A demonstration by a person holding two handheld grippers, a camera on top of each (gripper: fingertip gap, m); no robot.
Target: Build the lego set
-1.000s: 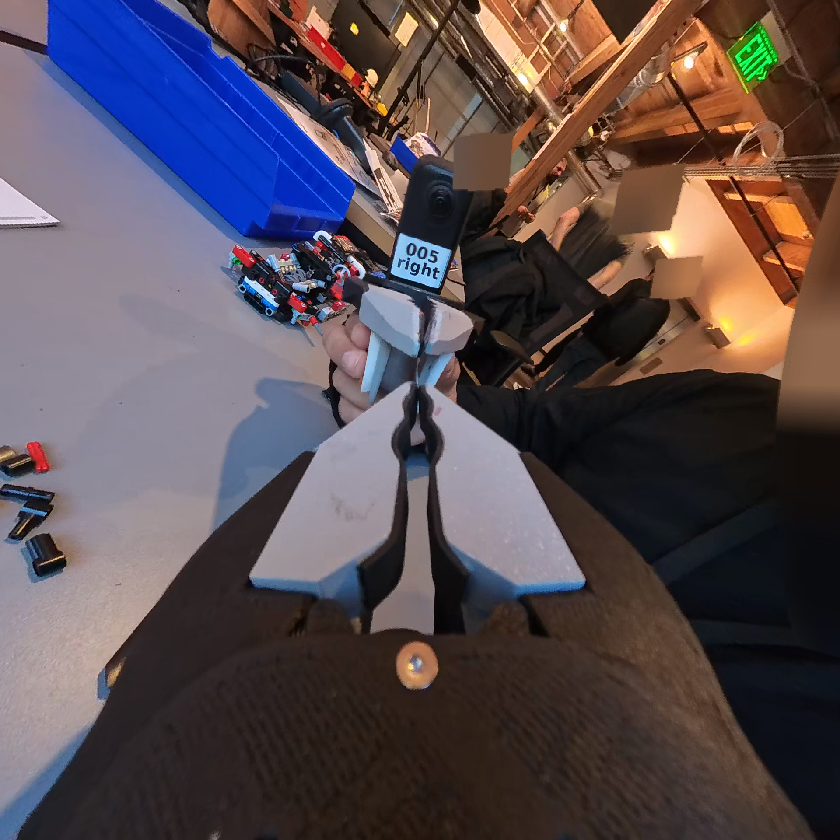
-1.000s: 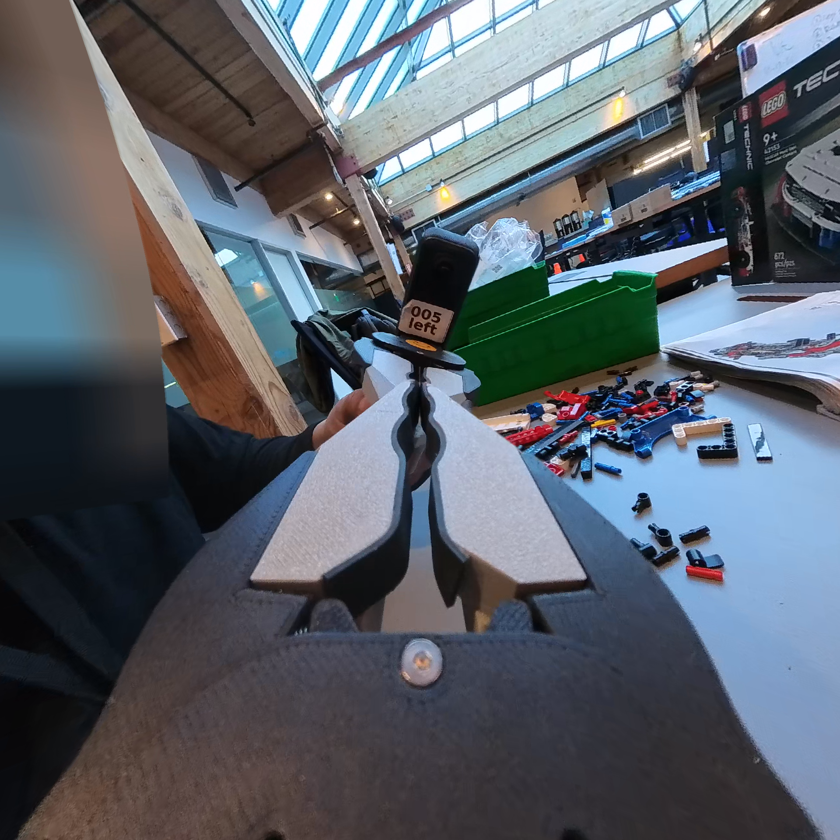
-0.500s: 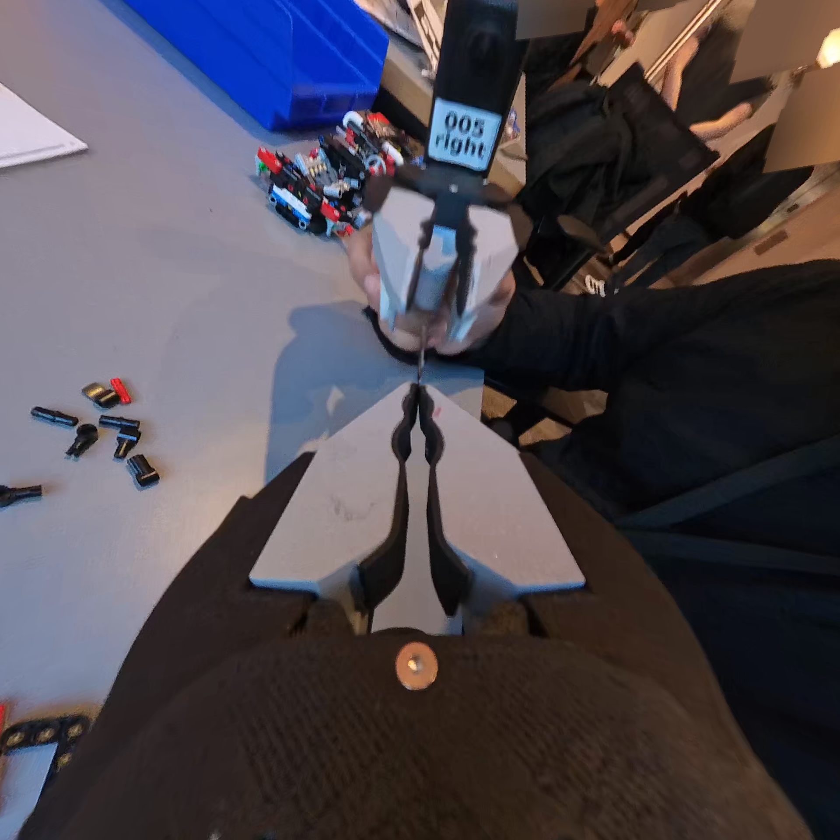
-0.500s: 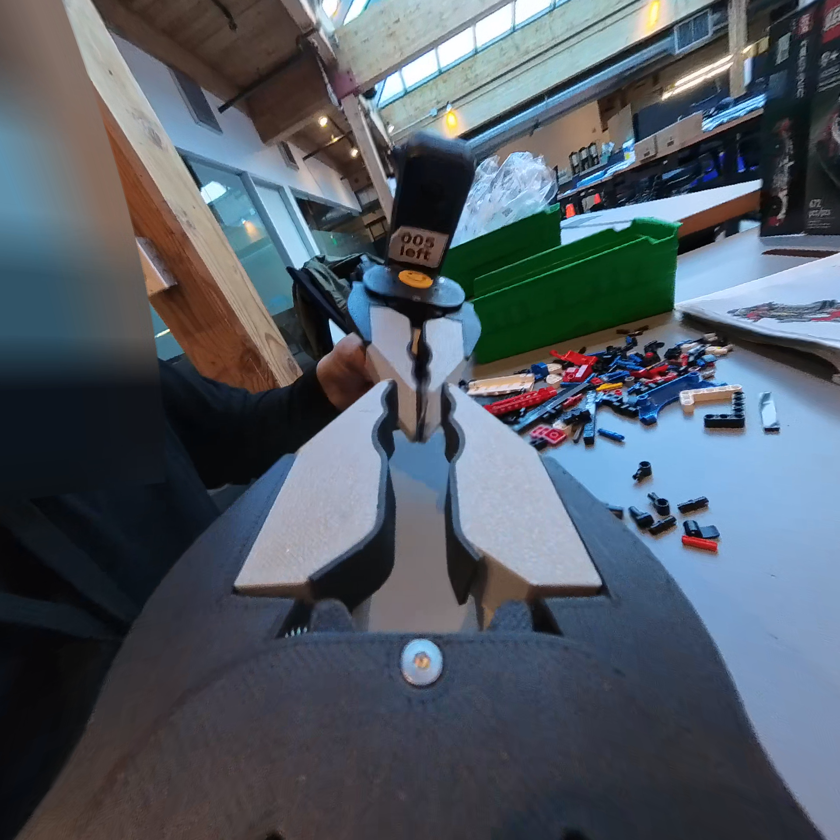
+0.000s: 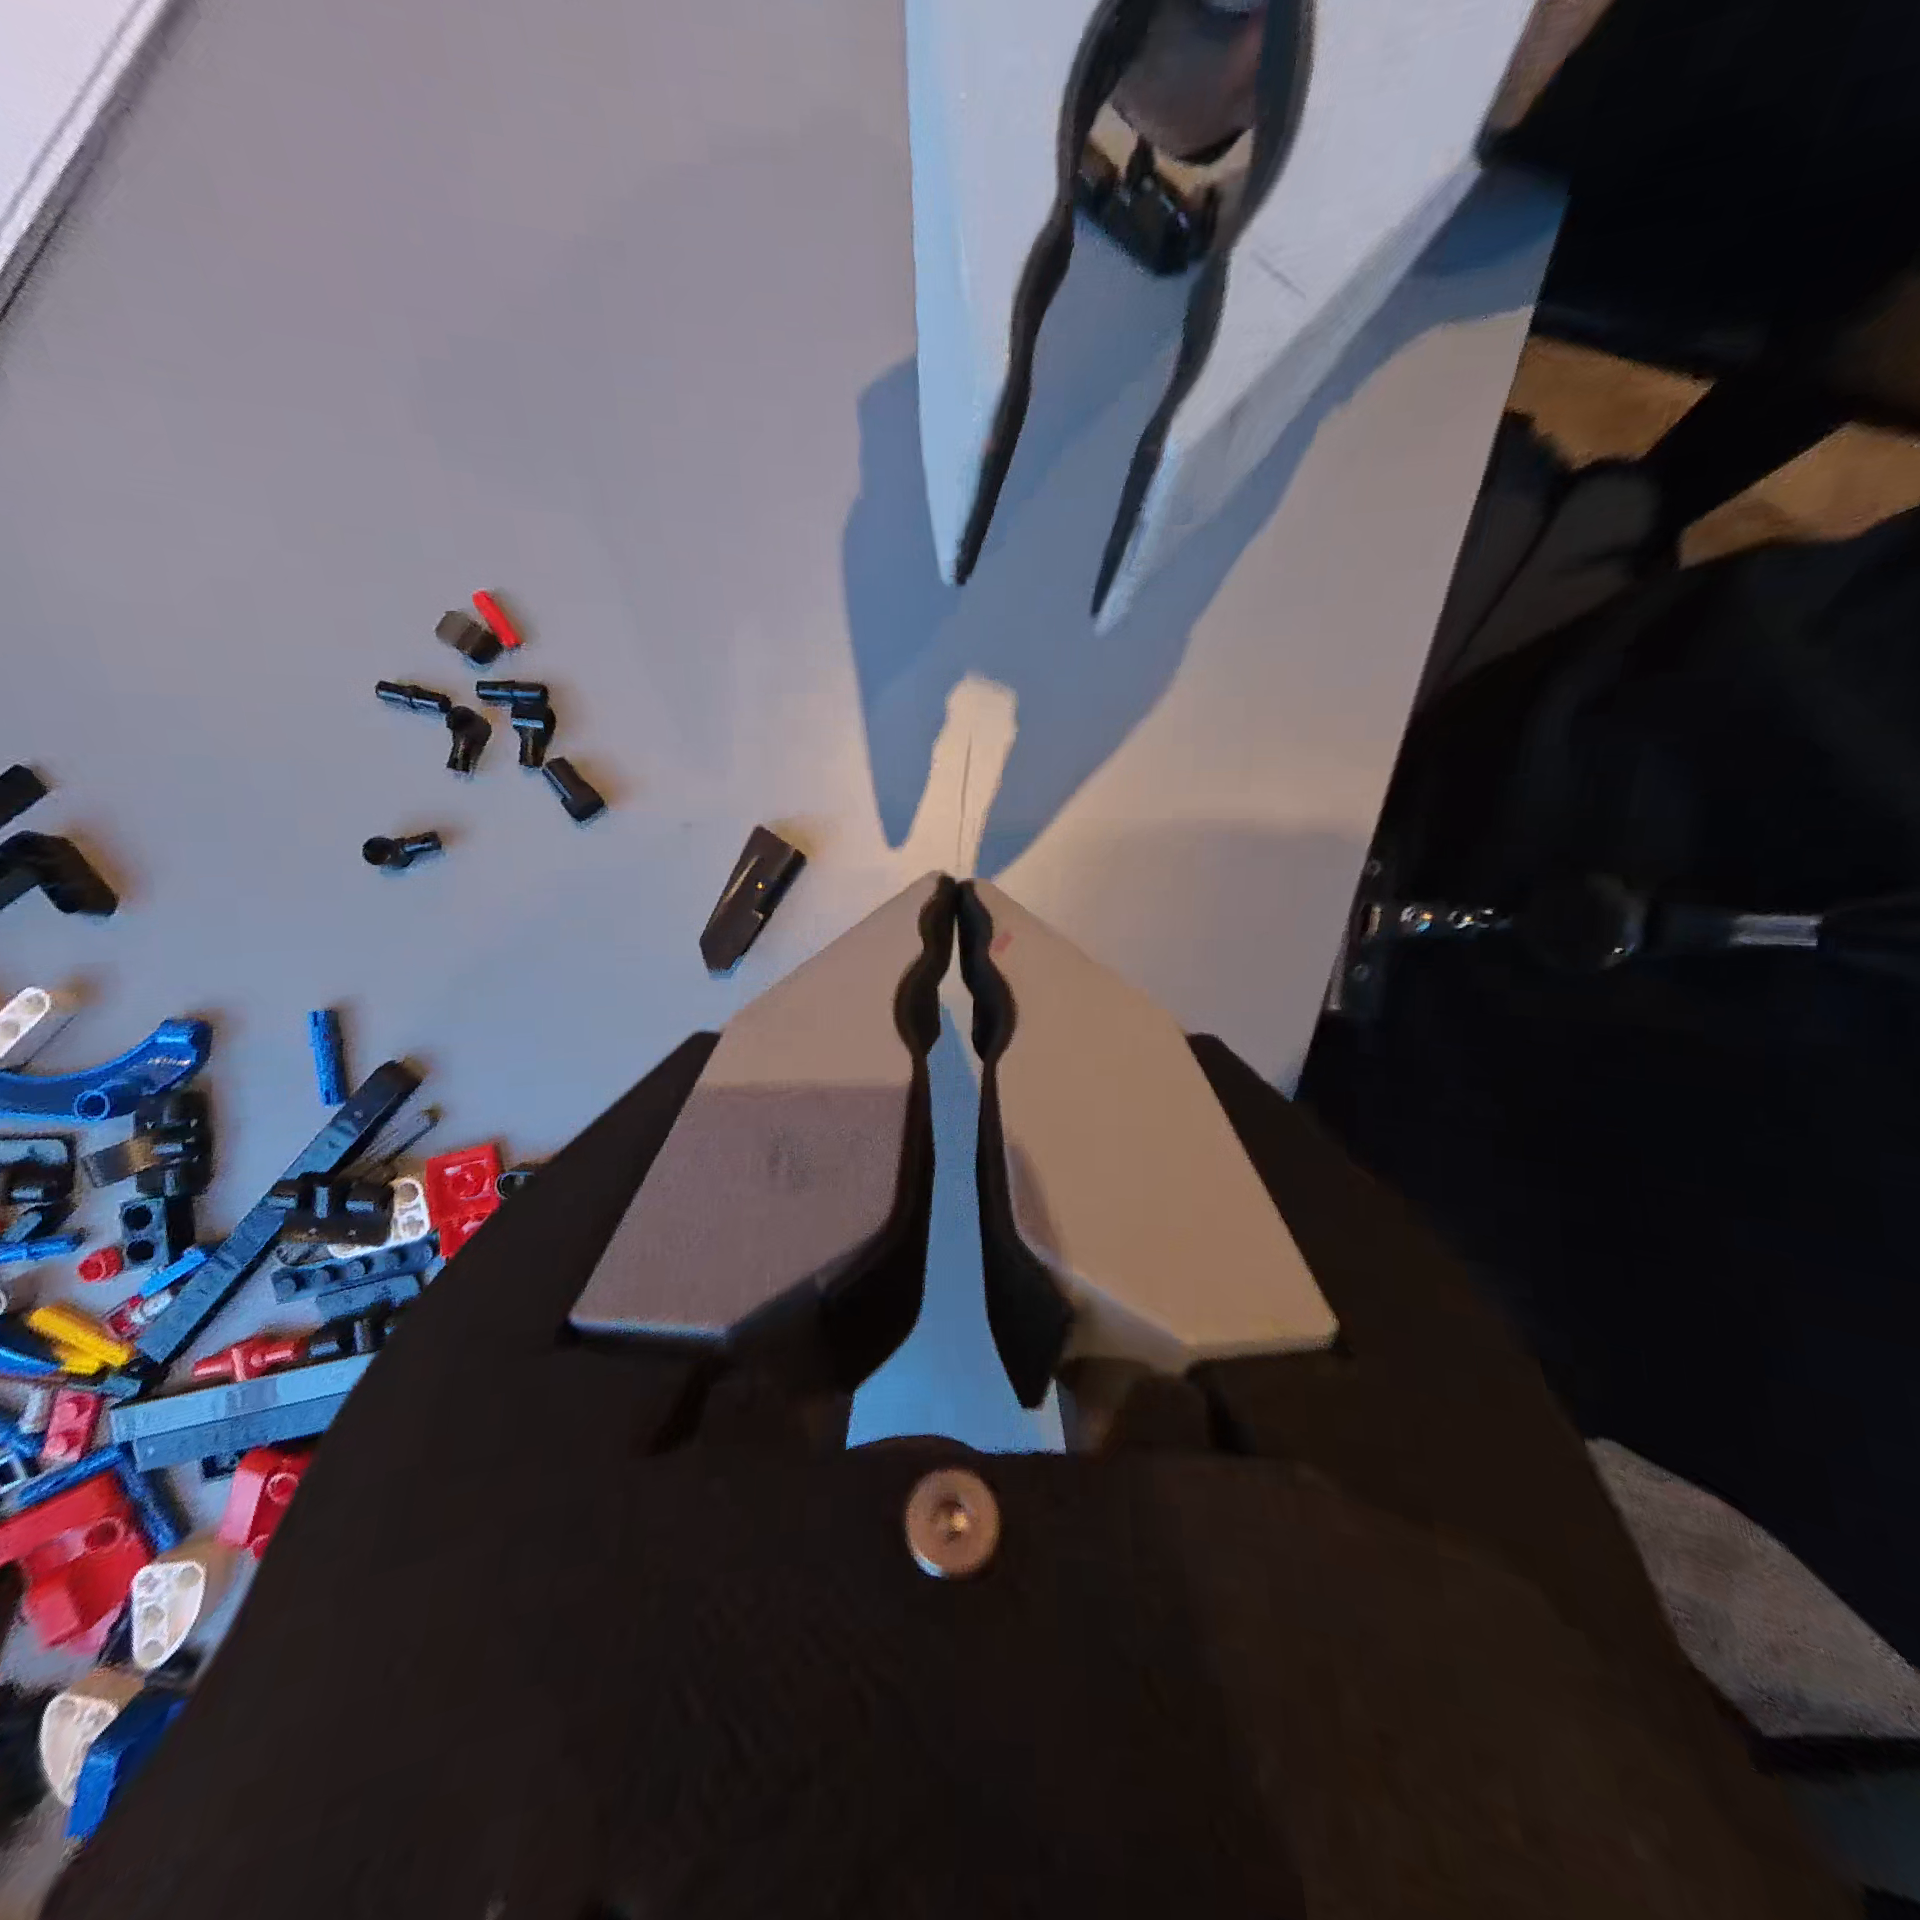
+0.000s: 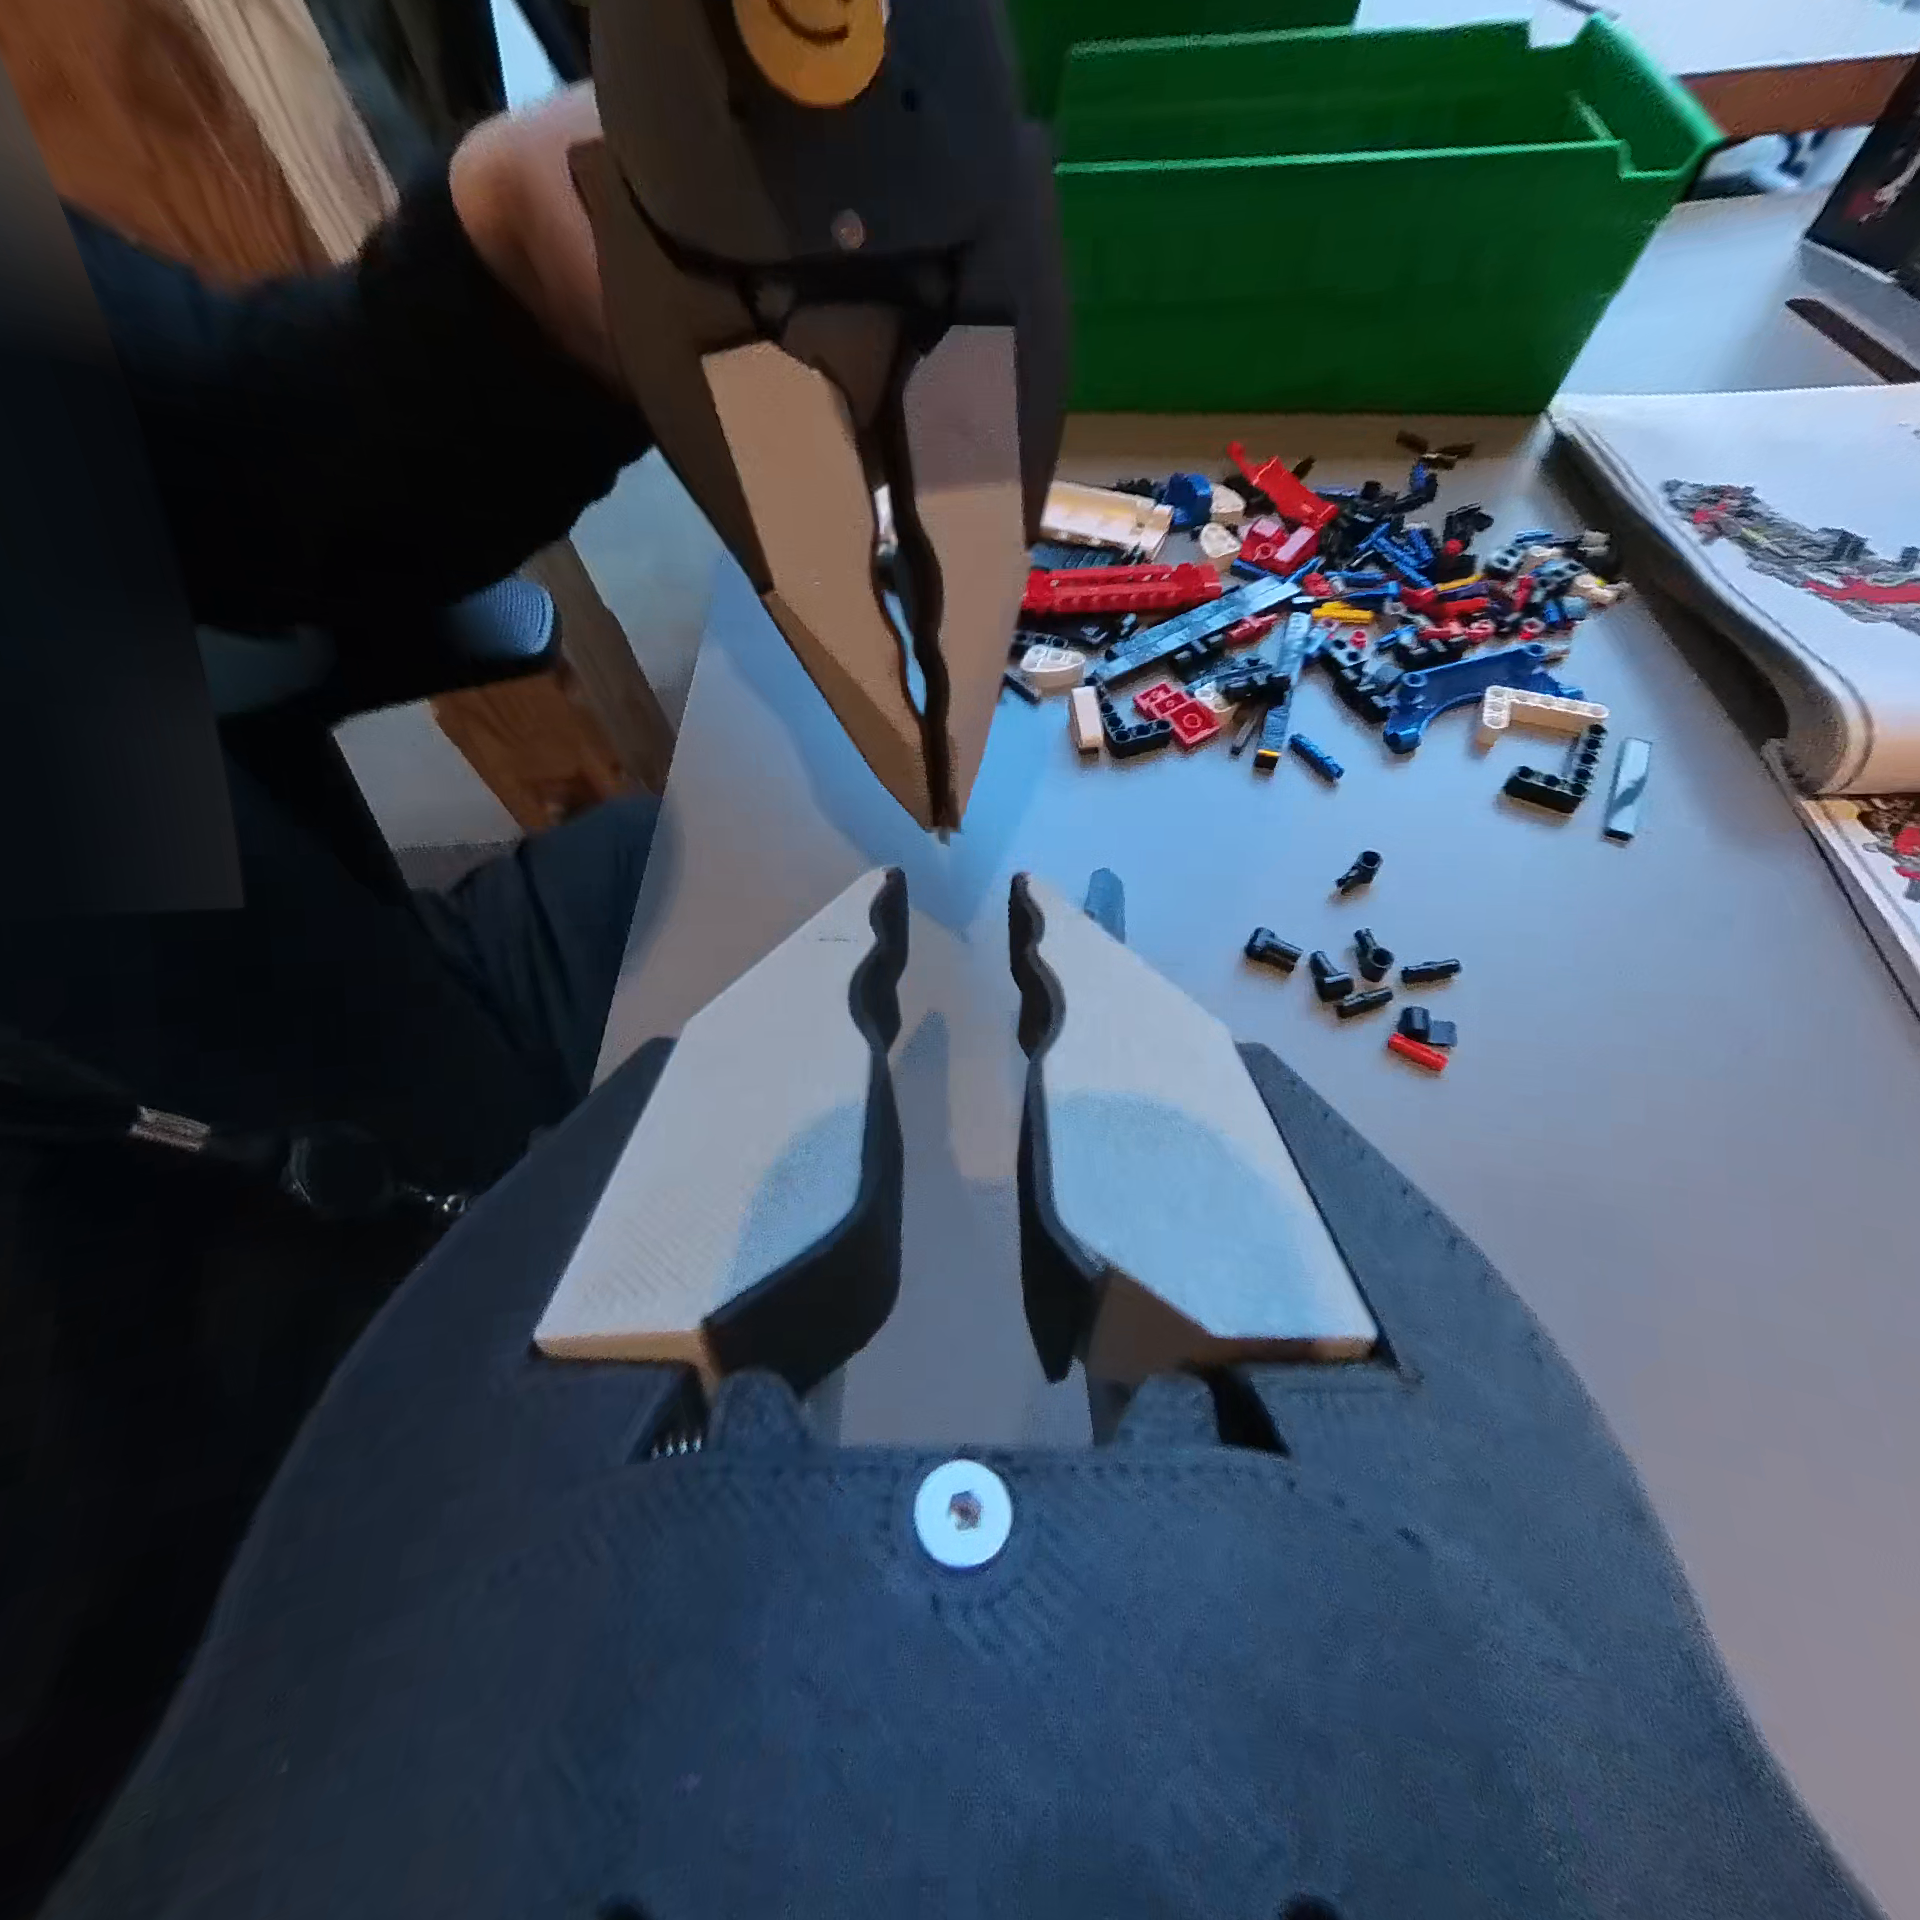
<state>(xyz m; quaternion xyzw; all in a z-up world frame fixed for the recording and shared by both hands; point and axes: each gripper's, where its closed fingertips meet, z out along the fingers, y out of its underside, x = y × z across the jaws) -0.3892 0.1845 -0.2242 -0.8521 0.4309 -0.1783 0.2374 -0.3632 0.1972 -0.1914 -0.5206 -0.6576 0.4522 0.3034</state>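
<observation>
My left gripper (image 5: 954, 888) is shut with nothing visible between its tips, low over the grey table (image 5: 520, 364) near its front edge. It also shows in the right wrist view (image 6: 940, 821), pointing down. My right gripper (image 6: 956, 888) is open and empty, facing the left one tip to tip with a small gap; it also shows in the left wrist view (image 5: 1029, 592). A loose pile of red, blue, black and white lego pieces (image 6: 1299, 623) lies on the table, also in the left wrist view (image 5: 156, 1299). A black flat piece (image 5: 753, 912) lies just left of my left gripper.
Several small black pins (image 6: 1351, 977) and a red pin (image 6: 1415, 1051) lie apart from the pile. A green bin (image 6: 1351, 239) stands behind it. An open instruction booklet (image 6: 1766, 561) lies at the right. The person's dark clothing is at the table edge. Some 5 cm of space lies between my two pairs of fingers.
Both grippers have tilted down from facing each other in the air to pointing at the table. The right gripper has opened. The left has stayed shut.
</observation>
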